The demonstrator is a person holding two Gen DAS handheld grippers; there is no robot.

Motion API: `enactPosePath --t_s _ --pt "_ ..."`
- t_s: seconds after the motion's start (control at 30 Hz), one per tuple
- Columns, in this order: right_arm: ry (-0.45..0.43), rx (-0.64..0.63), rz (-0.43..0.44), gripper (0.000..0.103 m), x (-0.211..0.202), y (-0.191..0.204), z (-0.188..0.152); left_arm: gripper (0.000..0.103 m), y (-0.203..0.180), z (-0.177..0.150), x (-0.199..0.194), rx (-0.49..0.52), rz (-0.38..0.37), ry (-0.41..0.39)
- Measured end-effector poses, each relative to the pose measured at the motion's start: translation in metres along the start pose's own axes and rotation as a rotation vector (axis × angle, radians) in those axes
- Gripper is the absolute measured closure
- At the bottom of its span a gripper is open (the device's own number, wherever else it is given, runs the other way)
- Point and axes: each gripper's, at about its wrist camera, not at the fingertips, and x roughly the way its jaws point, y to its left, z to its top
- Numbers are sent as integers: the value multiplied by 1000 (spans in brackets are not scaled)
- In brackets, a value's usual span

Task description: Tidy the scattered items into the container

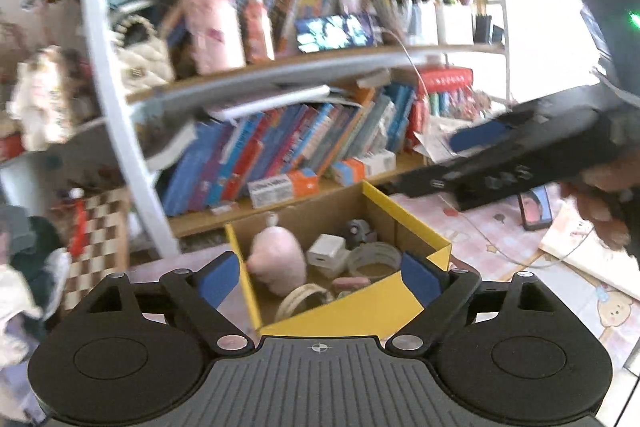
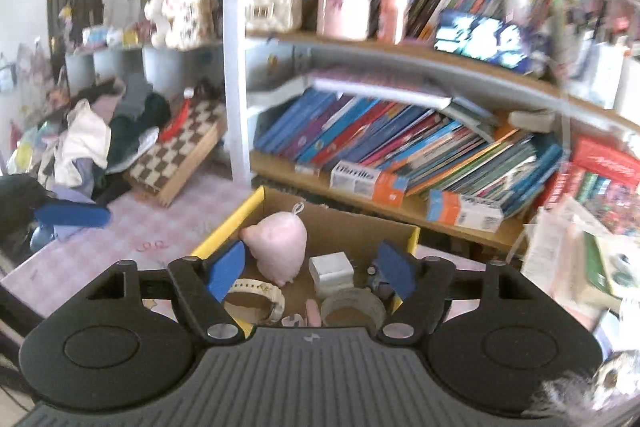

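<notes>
Open-topped cardboard box with yellow flaps (image 1: 404, 223) resting on the pink checked counter (image 1: 480, 227), near its back edge and right in front of the wooden bookshelf (image 1: 320, 63) packed with leaning books. Inside the box: pink plush toy with a loop on top (image 1: 276, 259) toward the left wall, white square charger block (image 1: 326, 253) just beside it, clear tape roll (image 1: 374, 259) to the right of the charger, small grey object (image 1: 358, 229) at the back, cream-coloured ring-shaped band (image 1: 304, 297) and small pink piece (image 1: 352, 282) near the front flap. Left gripper (image 1: 325, 275) hovering over the front of the box, blue-padded fingers (image 1: 222, 281) spread wide, nothing between them. Right gripper (image 2: 311, 267) likewise above the box, blue fingers (image 2: 228, 269) apart and empty, framing the same plush toy (image 2: 280, 243), charger (image 2: 332, 267), tape roll (image 2: 352, 307) and cream band (image 2: 260, 293). Right gripper body also seen in the left view, black, held in a hand (image 1: 600, 203) over the right part of the counter. Dark phone (image 1: 534, 209) lying on the counter to the right of the box; folded checkered game board (image 2: 176, 151) leaning at the left end of the counter by a heap of clothes (image 2: 92, 143). Both views blurred.
</notes>
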Motion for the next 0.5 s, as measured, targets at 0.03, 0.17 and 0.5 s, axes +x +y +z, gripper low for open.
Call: enactPosePath --t_s 0.03,0.17,0.5 --pt "-17 4 -11 28 -12 5 -8 12 -1 -5 -11 -5 16 -13" --pt "-50 25 -48 25 -51 23 -42 11 -3 -28 -45 -45 54 -31" --pt "-25 61 -143 22 -109 64 -128 8 -21 -90 -94 -131 134 -17"
